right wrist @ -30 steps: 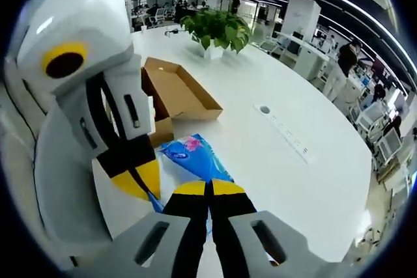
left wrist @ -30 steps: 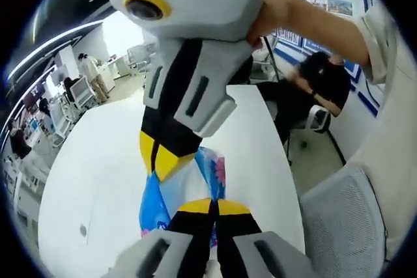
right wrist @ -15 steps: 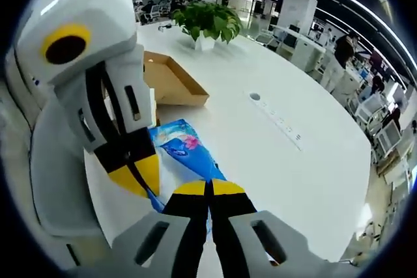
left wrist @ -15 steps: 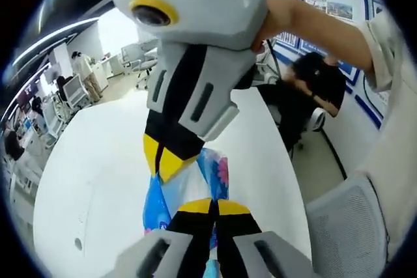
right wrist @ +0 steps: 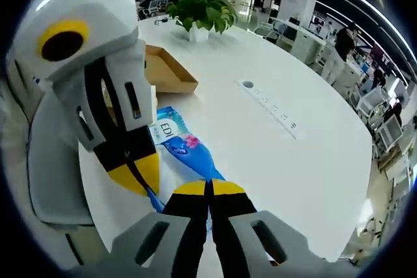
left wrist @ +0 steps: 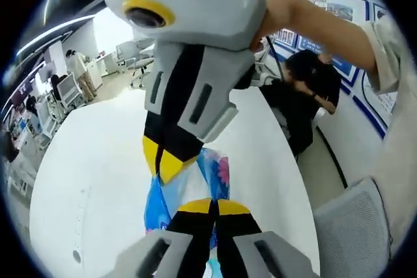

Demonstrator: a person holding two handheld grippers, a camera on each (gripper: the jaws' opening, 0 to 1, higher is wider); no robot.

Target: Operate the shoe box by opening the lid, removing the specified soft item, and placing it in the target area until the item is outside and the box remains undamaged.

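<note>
White table (right wrist: 273,154) in an open office, my left gripper (left wrist: 210,208) and right gripper (right wrist: 210,189) both clamped on the blue soft pack (right wrist: 189,151) (held between them above the tabletop), open cardboard shoe box (right wrist: 166,73) far left, near a potted plant (right wrist: 201,12).

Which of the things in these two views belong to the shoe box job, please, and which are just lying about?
Part of the job:
- blue soft pack, pinched by both grippers
- open cardboard shoe box
- left hand-held gripper
- right hand-held gripper
- white table, where the pack would go

Just lying about:
- potted plant
- office chair
- power strip set in the table
</note>
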